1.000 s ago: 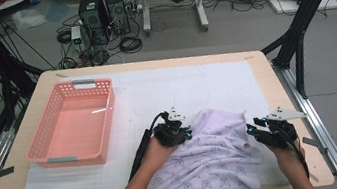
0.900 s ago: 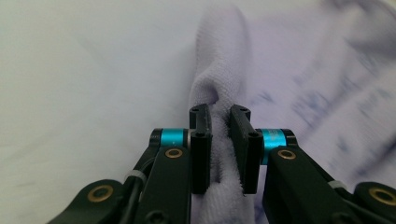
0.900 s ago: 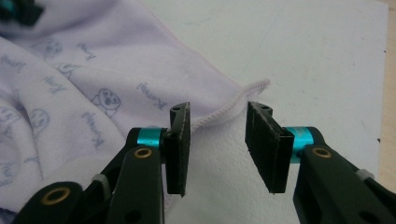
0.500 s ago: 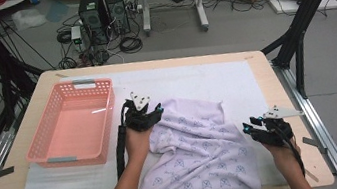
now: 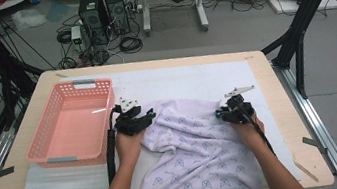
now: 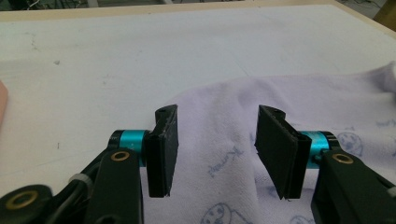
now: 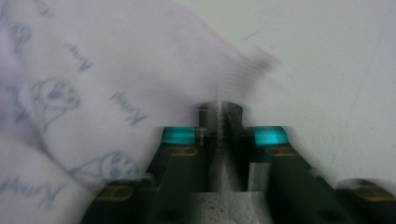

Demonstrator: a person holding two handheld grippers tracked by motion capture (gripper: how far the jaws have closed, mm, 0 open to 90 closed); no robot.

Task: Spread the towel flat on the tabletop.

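White mat (image 5: 189, 78) bare beyond cloth (image 5: 201, 155); L gripper (image 6: 217, 149) jaws open, R gripper (image 7: 218, 122) jaws pinching cloth edge.

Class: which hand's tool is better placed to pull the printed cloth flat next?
Right. The right tool is shut on the cloth edge; the left tool stands open over it.

The right gripper view is smeared by motion, so the printed figures and script on the white garment (image 7: 93, 74) cannot be read, and its hem runs into a blur at the right gripper (image 7: 219, 116). In the high view the garment's near end is cut off by the bottom edge, as are both forearms. The garment's far side leaves the left gripper view at the right edge.
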